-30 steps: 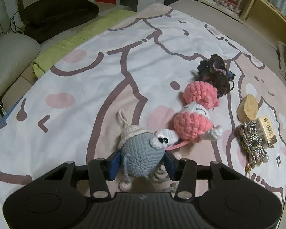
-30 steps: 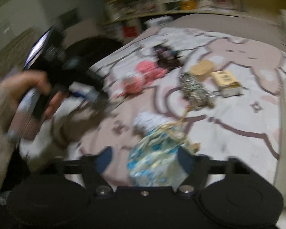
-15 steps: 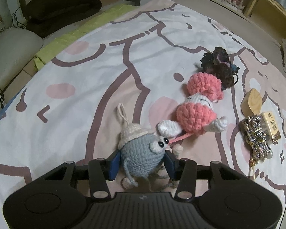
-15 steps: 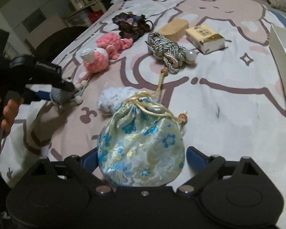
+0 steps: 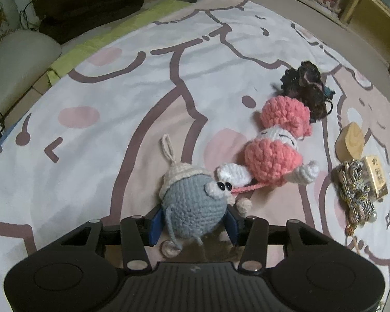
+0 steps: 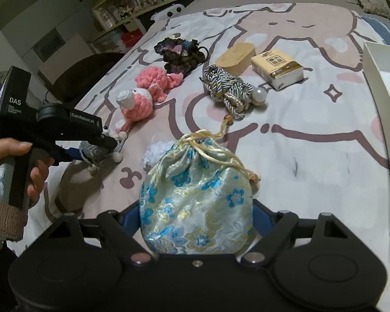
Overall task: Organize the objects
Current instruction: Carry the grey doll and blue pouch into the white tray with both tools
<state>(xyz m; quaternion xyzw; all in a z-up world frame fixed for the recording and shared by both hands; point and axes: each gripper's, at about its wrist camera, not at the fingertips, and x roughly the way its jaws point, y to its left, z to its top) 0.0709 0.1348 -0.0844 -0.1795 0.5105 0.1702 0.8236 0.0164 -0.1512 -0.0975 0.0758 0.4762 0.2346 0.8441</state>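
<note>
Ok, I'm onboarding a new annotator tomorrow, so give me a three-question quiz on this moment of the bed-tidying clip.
1. True or false: the left gripper has its jaws shut on the grey crochet doll.
2. Multiple choice: the right gripper holds which item? A) pink crochet doll B) blue floral drawstring pouch C) tissue pack
3. Fill in: in the right wrist view, the pearl lies at the end of the coiled ____.

Key: 1 true; 2 B; 3 braided cord.
</note>
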